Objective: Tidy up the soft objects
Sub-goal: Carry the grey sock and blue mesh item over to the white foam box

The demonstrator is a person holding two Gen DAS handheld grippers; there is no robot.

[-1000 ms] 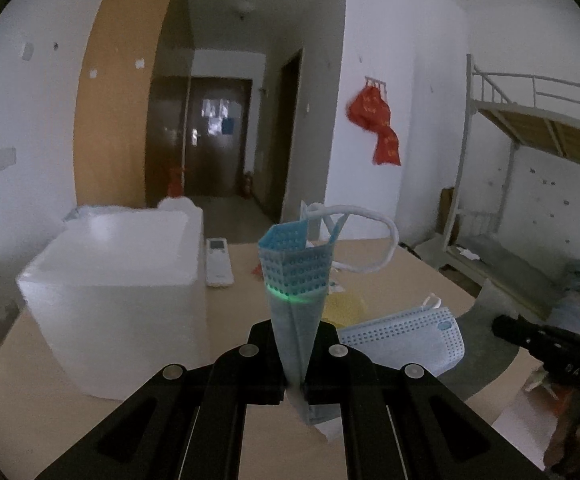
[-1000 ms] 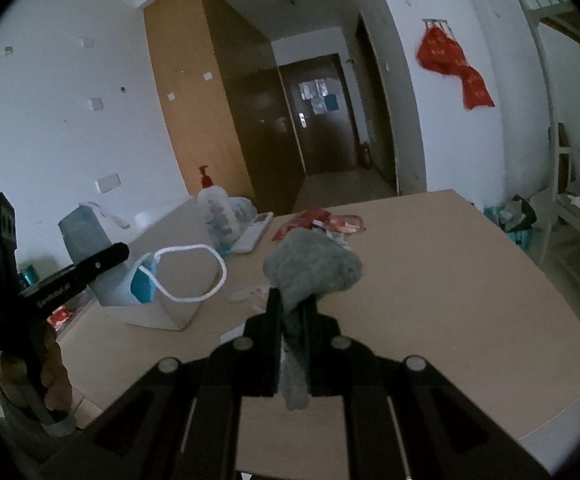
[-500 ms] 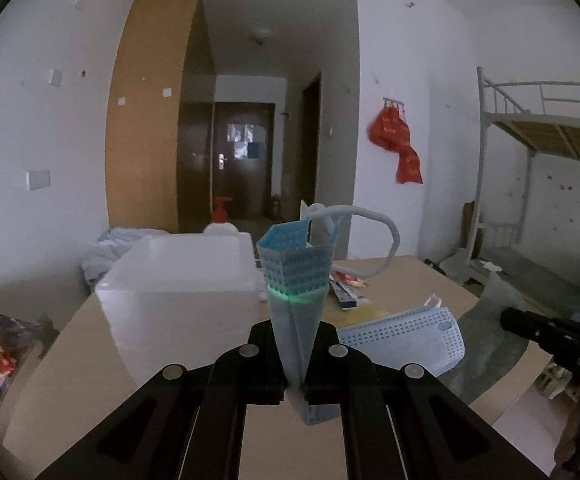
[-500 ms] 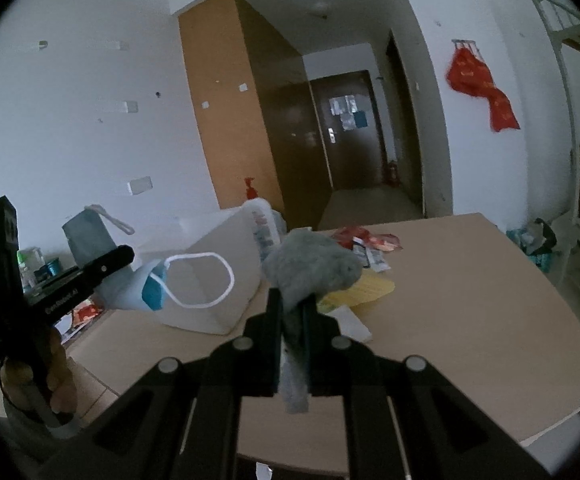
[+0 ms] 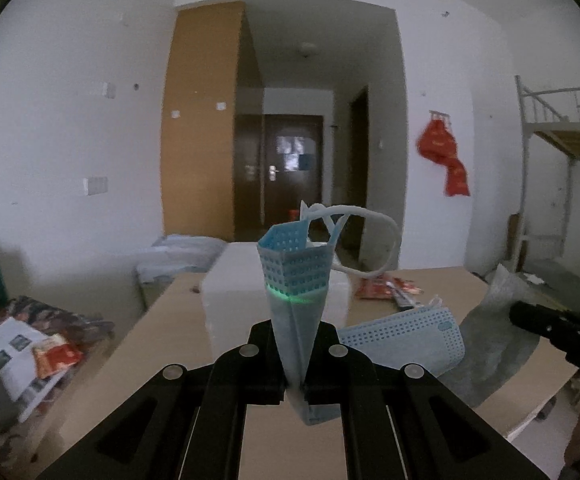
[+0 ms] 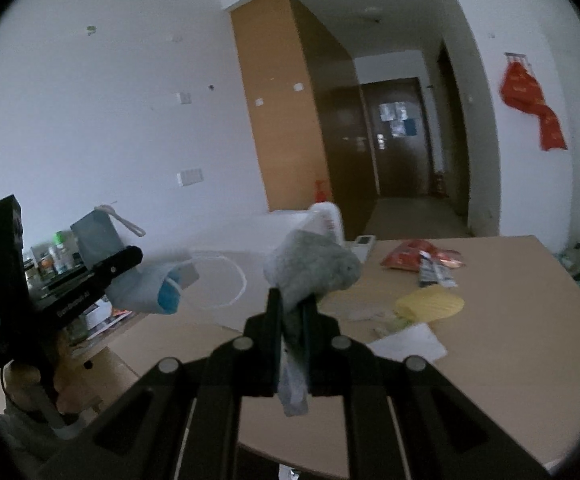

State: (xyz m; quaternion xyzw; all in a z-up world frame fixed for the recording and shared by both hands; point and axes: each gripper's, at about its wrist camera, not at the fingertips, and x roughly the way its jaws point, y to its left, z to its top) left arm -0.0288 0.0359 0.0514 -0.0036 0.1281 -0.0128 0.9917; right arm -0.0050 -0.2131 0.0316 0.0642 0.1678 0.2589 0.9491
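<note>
My left gripper (image 5: 294, 364) is shut on a folded blue face mask (image 5: 296, 276) that stands up between its fingers, its white ear loop (image 5: 374, 216) arching to the right. A second blue mask part (image 5: 406, 340) hangs off to the right of the jaws. In the right wrist view this gripper (image 6: 121, 260) is at the left with the mask (image 6: 145, 296) drooping from it. My right gripper (image 6: 292, 320) is shut on a grey fluffy cloth (image 6: 314, 268), held above the wooden table (image 6: 490, 360). The cloth (image 5: 498, 328) and the right gripper (image 5: 550, 328) show at the left view's right edge.
A white foam box (image 5: 225, 292) stands on the table behind the mask. Red snack packets (image 6: 414, 254), a yellow item (image 6: 430, 304), white paper (image 6: 410, 344) and a remote (image 6: 364, 242) lie on the table. A bunk bed (image 5: 562, 140) stands at the right.
Both grippers have risen and swung, so the table sits lower in both views and the foam box has slid from the left to behind the mask. Both grips are unchanged.
</note>
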